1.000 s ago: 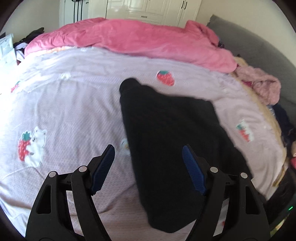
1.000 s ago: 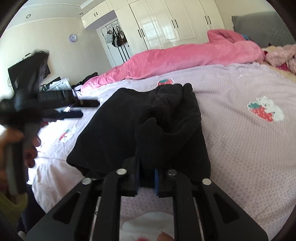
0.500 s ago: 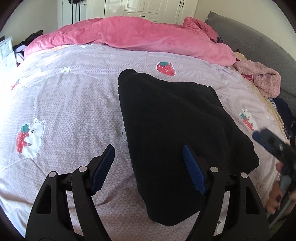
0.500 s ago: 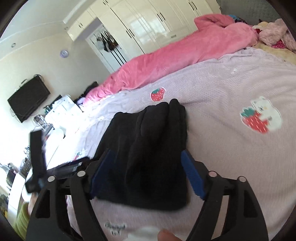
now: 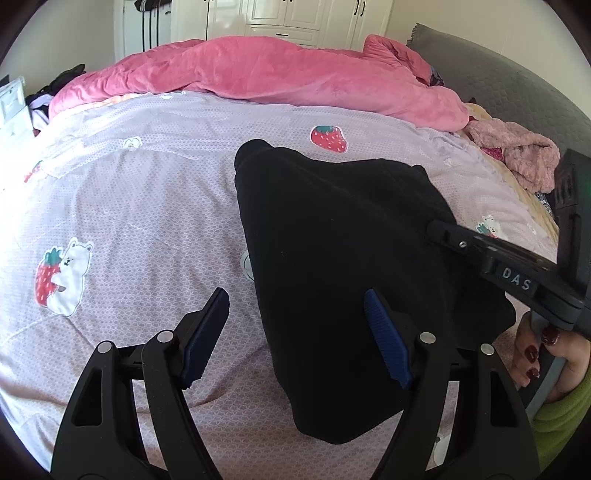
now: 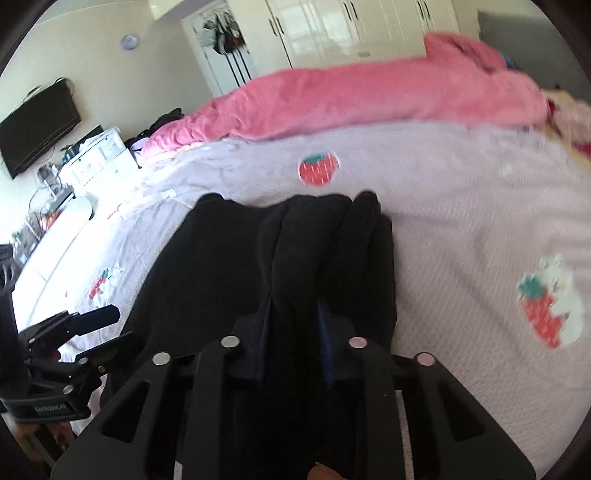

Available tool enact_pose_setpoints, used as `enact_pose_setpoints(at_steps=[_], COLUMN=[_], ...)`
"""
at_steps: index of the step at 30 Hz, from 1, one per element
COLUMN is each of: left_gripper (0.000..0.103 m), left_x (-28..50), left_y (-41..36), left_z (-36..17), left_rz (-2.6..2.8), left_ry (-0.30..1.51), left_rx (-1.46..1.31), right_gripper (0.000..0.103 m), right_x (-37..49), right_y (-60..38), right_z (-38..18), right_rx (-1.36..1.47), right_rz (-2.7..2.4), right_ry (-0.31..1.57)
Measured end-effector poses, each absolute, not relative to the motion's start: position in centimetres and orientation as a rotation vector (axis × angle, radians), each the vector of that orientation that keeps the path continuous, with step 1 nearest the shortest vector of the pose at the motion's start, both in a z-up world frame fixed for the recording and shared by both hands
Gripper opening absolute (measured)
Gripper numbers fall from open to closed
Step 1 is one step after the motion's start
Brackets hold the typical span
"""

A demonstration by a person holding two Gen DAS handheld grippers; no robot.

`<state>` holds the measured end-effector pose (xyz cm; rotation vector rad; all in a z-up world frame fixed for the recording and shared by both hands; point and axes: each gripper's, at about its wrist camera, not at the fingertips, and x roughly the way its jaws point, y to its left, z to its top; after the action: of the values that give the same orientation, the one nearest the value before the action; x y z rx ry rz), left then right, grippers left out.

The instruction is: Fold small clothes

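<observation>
At the near edge of the bed, the left gripper (image 5: 295,336) hangs with its blue-padded jaws spread wide, nothing between them but air; below them lie the near left edge of a black, soft, partly folded garment (image 5: 343,258) and the lilac dotted bedsheet with strawberry-and-bear prints (image 5: 129,229). The garment lies flat on that sheet near the bed's front edge, one narrow end reaching away toward a strawberry print. In the right wrist view, the right gripper (image 6: 291,332) has just been closing, and a raised fold of the same black garment (image 6: 295,266) stands between its blue pads, which pinch it on both sides. That view is blurred, so the finer folds cannot be made out. In the left view the right gripper's black body comes in from the right over the garment's far right part, held by a hand (image 5: 543,358) with dark red nails and a lime-green sleeve. Farther back, a rumpled pink plush blanket (image 5: 277,77) lies across the bed, with a fuzzy pale pink cloth (image 5: 517,155) at its right end. Beyond stand white wardrobe doors (image 6: 351,29).
</observation>
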<state>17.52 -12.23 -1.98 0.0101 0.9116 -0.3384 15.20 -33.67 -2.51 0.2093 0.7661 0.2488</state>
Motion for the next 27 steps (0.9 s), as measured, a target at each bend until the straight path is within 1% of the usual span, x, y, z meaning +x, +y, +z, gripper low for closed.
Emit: enact_pose_setpoints(at_steps=[4,9,12,14,16,17,23,27], left_gripper=[0.068,0.068,0.068,0.068,0.068,0.068,0.068,0.068], left_x=[17.0,16.8,16.9,16.8,16.7,16.6,16.3,15.9], left_y=[-12.3,-12.7,-12.7,-12.8,-12.8,-12.8,-12.5,-12.5], left_z=[-1.8,-2.4,-2.5,-2.5,-2.4,-2.5,-2.5,-2.5], left_rz=[-0.368,-0.379,-0.377,-0.373,-0.370,-0.367,-0.364,-0.365], left_ry=[0.910,0.921,0.926,0.924,0.920,0.920,0.918,0.917], left_rx=[-0.008,-0.013,-0.023,-0.016,-0.011,-0.009,-0.009,-0.001], right_gripper=[0.019,0.022,0.027,0.038,0.040,0.043,0.045,0.045], right_x=[14.6,15.3,15.5,15.5,15.2,14.8,11.2,9.8], right_y=[-34.7,-35.3,-35.1,-35.1,-35.3,-35.6,-35.8,-35.2], right_z=[-1.7,-4.0,-4.5,-4.5,-4.1,-3.8,-1.8,-2.3], right_rx=[0.194,0.187,0.183,0.174,0.189,0.208,0.186,0.136], right_rz=[0.234,0.187,0.167,0.150,0.148,0.151,0.143,0.168], right_ry=[0.726,0.782,0.785,0.786,0.781,0.774,0.699,0.725])
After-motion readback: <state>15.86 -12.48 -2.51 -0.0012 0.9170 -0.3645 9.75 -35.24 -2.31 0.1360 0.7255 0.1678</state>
